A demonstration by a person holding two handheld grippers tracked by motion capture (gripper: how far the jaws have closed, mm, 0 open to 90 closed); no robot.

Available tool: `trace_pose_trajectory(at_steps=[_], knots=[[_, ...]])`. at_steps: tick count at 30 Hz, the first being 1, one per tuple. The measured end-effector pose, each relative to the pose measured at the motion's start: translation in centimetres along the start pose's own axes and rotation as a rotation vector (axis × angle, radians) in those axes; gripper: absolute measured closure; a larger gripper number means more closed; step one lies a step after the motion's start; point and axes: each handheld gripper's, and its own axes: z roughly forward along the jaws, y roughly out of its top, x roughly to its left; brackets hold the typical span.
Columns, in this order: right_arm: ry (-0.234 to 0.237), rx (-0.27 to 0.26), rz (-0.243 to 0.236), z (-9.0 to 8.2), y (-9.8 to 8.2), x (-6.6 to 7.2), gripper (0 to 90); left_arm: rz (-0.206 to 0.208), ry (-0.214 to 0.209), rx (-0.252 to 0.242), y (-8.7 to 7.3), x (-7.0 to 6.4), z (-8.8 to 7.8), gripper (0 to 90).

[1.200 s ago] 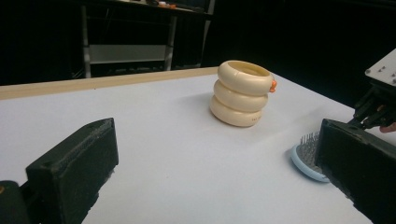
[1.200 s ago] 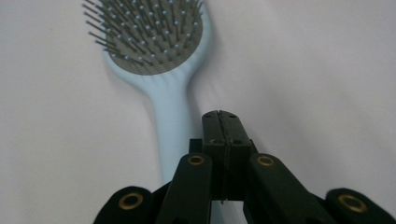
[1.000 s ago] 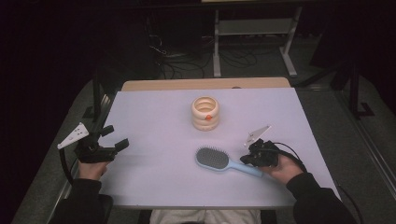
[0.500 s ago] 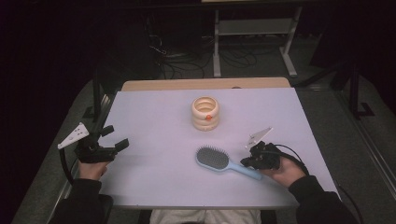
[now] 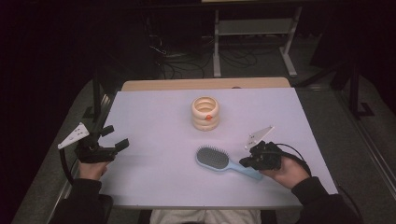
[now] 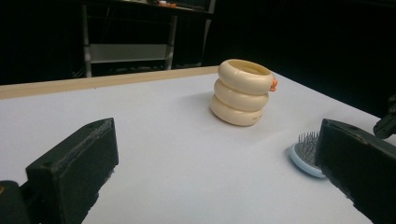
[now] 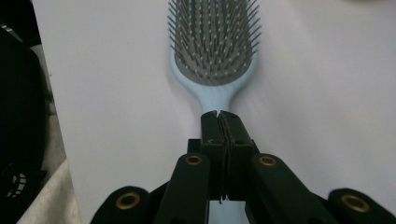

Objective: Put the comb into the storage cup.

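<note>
A light blue hairbrush lies bristles up on the white table, with its handle pointing to the near right. My right gripper sits over that handle. In the right gripper view its jaws are pressed together, and the hairbrush runs from under them; nothing shows between them. At the table's left edge my left gripper is open and holds nothing. In the left gripper view its jaws stand wide apart, with the hairbrush by the right jaw.
A cream stack of three rings with a small orange piece stands upright at the table's middle back, and I see the stack ahead in the left gripper view. A wooden strip edges the far side. Cables and a metal frame lie on the dark floor beyond.
The right hand has shifted very slightly over the brush handle. The brush, the ring stack and the left gripper have not visibly moved.
</note>
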Motion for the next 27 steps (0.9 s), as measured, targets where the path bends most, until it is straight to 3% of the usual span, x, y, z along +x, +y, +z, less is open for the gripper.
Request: trace_pose_trajectory(at_steps=[4, 10, 13, 16, 18, 27], knots=[[-0.003, -0.003, -0.003, -0.3, 0.5, 0.0, 83.5, -0.001, 0.000, -0.001, 0.0, 0.0, 0.0, 0.0], [-0.008, 0.010, 0.012, -0.6, 1.2, -0.1, 68.6, 0.001, -0.002, -0.002, 0.0, 0.0, 0.0, 0.0], [-0.016, 0.012, 0.025, -0.5, 1.6, -0.2, 58.8, -0.001, -0.002, -0.003, 0.0, 0.0, 0.0, 0.0], [-0.019, 0.021, 0.048, -0.1, 1.9, -0.3, 41.7, 0.000, -0.003, -0.003, 0.0, 0.0, 0.0, 0.0], [-0.007, 0.046, 0.070, 0.3, 2.1, -0.5, 35.2, -0.001, -0.003, -0.003, 0.0, 0.0, 0.0, 0.0], [-0.026, 0.087, 0.069, 1.9, 2.7, -0.8, 9.6, -0.002, -0.003, -0.003, 0.0, 0.0, 0.0, 0.0]])
